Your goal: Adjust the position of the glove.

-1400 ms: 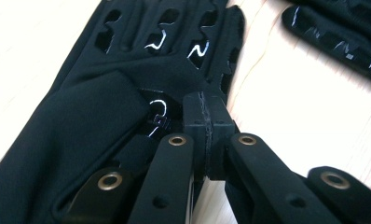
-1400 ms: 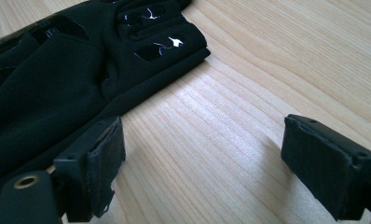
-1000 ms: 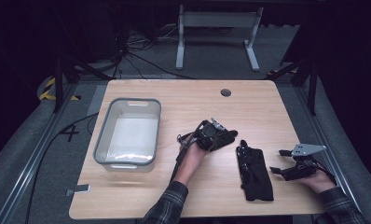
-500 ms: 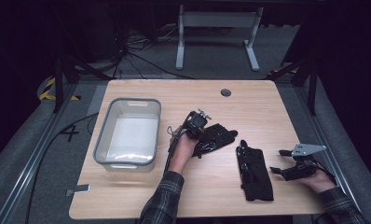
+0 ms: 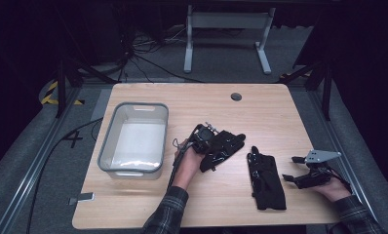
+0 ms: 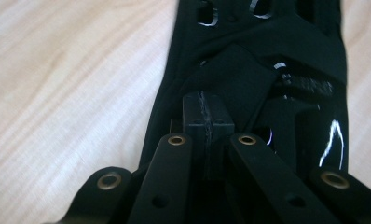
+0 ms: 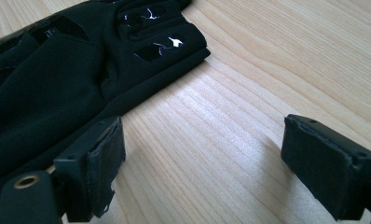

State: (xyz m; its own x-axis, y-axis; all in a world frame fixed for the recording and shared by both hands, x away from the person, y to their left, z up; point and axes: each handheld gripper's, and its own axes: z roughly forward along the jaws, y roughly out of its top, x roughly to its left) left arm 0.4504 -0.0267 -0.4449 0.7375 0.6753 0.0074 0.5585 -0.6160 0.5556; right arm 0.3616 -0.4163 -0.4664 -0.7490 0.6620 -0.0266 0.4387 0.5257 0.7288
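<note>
At the left of the wooden table [image 5: 133,204] stands an empty clear plastic bin [image 5: 133,139]. Just right of it, near the table's middle, the left gripper [image 5: 205,140] has its jaws clenched tight on a fold of a black glove [image 5: 226,146], which lies crumpled on the wood. Farther right and nearer, a second black glove [image 5: 266,180] lies flat and apart from the first. At the near right edge the right gripper [image 5: 299,176] rests with its jaws spread wide, released, beside that glove.
</note>
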